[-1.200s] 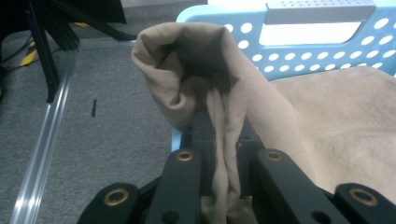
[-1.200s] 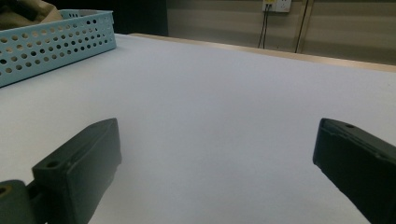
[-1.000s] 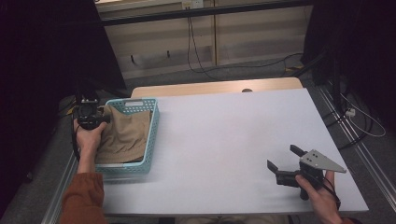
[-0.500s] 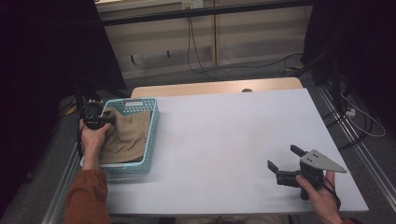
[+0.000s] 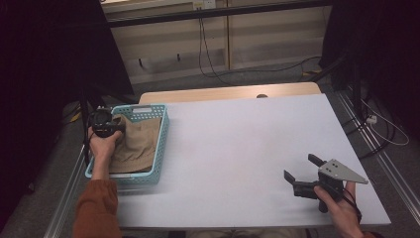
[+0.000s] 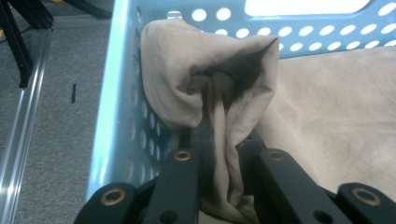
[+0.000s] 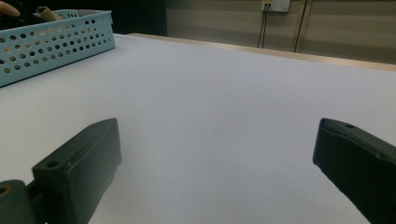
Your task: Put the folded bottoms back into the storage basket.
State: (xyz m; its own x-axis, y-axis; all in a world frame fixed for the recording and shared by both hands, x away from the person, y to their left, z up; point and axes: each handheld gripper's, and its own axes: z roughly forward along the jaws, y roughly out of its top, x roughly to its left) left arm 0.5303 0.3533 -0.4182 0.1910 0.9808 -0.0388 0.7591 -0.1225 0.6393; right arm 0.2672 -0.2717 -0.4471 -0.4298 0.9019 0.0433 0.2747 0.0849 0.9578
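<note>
A tan cloth [image 5: 141, 144] lies crumpled in a light blue perforated basket [image 5: 163, 144] at the table's left. My left gripper [image 5: 105, 125] is over the basket's far left corner, shut on a bunched fold of the cloth. In the left gripper view the fold [image 6: 205, 74] rises between the jaws, next to the basket wall [image 6: 116, 93], and covers my left gripper's [image 6: 215, 100] tips. My right gripper [image 5: 300, 167] rests near the table's front right, open and holding nothing. The right gripper view has white table between the wide jaws of that gripper [image 7: 217, 154].
The white table [image 5: 237, 144] spreads between the basket and the right hand. A wooden strip [image 5: 228, 93] runs along its far edge. Cables hang by the back wall. In the right gripper view the basket [image 7: 56, 42] stands far left.
My left gripper has shifted slightly rightward and toward the person, over the basket, keeping its hold on the cloth. The right gripper has stayed put.
</note>
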